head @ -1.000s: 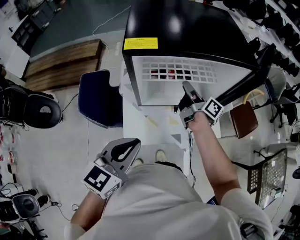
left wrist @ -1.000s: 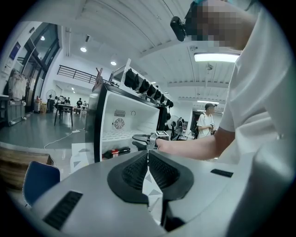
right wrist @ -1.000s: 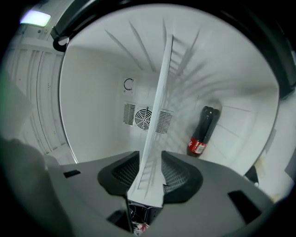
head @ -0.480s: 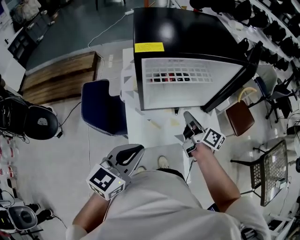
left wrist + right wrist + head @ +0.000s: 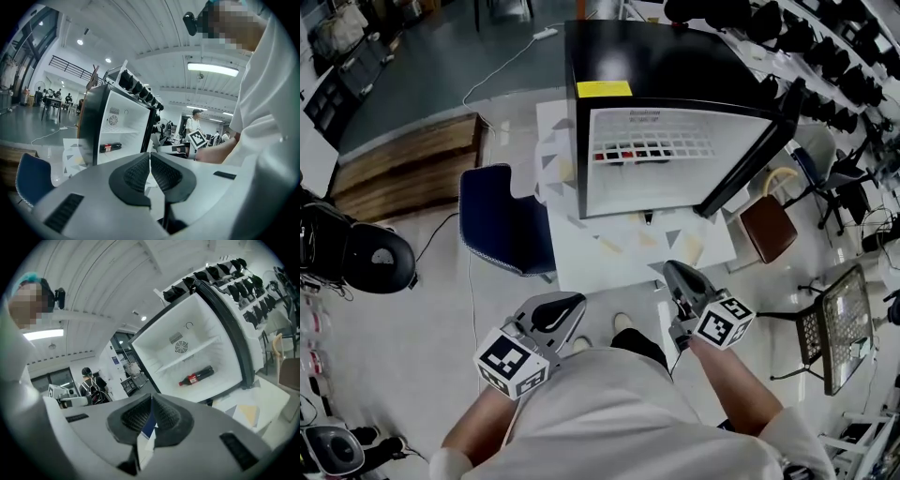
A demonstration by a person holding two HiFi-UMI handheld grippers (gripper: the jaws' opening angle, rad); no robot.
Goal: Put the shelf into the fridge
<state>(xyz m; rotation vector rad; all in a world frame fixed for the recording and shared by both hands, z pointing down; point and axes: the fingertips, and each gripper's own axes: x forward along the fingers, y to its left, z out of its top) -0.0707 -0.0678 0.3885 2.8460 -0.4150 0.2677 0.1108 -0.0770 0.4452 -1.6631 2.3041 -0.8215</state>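
Observation:
The black fridge (image 5: 666, 66) stands with its door (image 5: 748, 159) swung open to the right. Its white wire shelf (image 5: 652, 145) sits level inside, above a cola bottle (image 5: 197, 376) lying on the fridge floor. My right gripper (image 5: 673, 270) hangs well in front of the fridge, close to the person's body. Its jaws are closing and the pads nearly meet; only a small blue-and-white tab shows low in the gap. My left gripper (image 5: 567, 304) is held low at the left, shut on nothing. In its own view the left gripper (image 5: 150, 157) points towards the open fridge (image 5: 117, 126).
A white mat (image 5: 628, 246) lies on the floor before the fridge. A blue chair (image 5: 502, 220) stands to its left, a brown stool (image 5: 766, 228) and a wire rack (image 5: 839, 323) to its right. A wooden platform (image 5: 403, 164) lies at far left. People stand in the background.
My right gripper has drawn back from the fridge opening towards the person's body, and its jaws have come together. The person has stepped back. The left gripper stays low and shut.

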